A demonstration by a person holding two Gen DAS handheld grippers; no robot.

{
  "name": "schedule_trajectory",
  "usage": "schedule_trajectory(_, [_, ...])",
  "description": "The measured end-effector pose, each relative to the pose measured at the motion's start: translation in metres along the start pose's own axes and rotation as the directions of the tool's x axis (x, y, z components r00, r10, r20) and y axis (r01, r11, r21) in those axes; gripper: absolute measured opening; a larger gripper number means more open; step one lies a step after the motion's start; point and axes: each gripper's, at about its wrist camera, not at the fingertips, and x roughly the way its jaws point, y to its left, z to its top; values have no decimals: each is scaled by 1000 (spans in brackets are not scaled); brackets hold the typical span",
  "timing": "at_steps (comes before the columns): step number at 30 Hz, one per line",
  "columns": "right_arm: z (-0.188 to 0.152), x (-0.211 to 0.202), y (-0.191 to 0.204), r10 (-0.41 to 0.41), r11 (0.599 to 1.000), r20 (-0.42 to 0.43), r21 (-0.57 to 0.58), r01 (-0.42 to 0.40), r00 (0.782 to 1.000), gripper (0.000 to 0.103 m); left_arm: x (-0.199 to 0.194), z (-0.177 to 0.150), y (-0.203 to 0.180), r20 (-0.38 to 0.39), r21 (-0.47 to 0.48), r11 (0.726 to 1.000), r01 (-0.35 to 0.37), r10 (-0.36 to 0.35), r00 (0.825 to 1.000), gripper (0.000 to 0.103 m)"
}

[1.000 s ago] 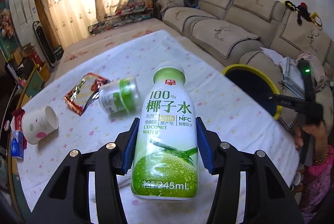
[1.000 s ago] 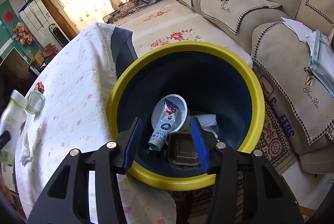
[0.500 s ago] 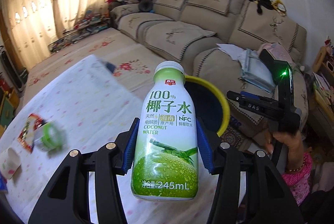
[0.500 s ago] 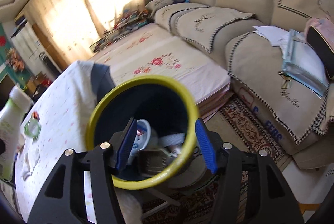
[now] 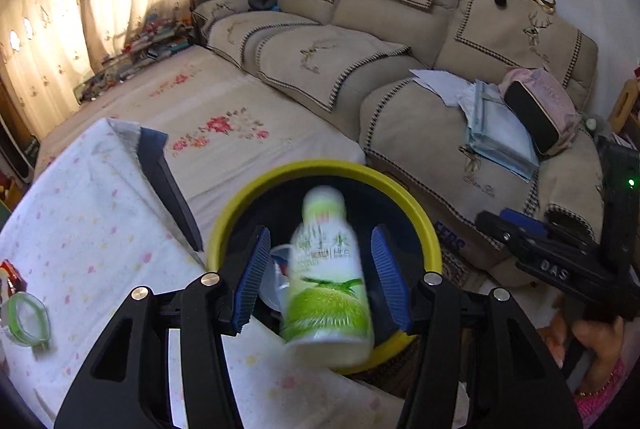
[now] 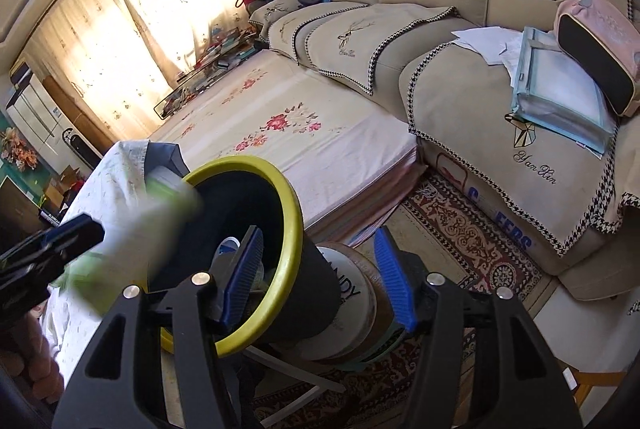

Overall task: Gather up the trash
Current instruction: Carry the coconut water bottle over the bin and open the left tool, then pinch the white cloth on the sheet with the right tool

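Observation:
The green and white coconut water bottle point(image 5: 326, 277) is blurred and loose between the spread blue pads of my left gripper point(image 5: 320, 283), over the mouth of the dark trash bin with a yellow rim point(image 5: 424, 225). The pads do not touch it. In the right wrist view the bottle point(image 6: 144, 225) is a blur at the bin's rim point(image 6: 294, 225), next to the left gripper's finger point(image 6: 72, 231). My right gripper point(image 6: 318, 279) is open and empty, beside the bin. White trash point(image 6: 228, 245) lies inside the bin.
The table with a white spotted cloth point(image 5: 80, 229) is at the left, with a green-rimmed lid point(image 5: 24, 317) on it. A beige sofa point(image 5: 400, 69) and a flowered mattress point(image 5: 224, 109) lie behind. The right gripper point(image 5: 560, 265) shows at right.
My left gripper swung from the table to over the bin and opened, and the bottle has come free of it. My right gripper drew back to the right of the bin.

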Motion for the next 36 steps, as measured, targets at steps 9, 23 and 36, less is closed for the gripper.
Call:
schedule_trajectory(9, [-14, 1, 80, 114, 983, -13, -143, -115, 993, 56, -80, -35, 54, 110, -89, 994, -64, 74, 991, 58])
schedule_trajectory(23, [-51, 26, 201, 134, 922, -14, -364, -129, 991, 57, -190, -193, 199, 7, -334, 890, -310, 332, 943, 64])
schedule_trajectory(36, [-55, 35, 219, 64, 904, -12, -424, -63, 998, 59, -173, -247, 254, -60, -396, 865, -307, 309, 949, 65])
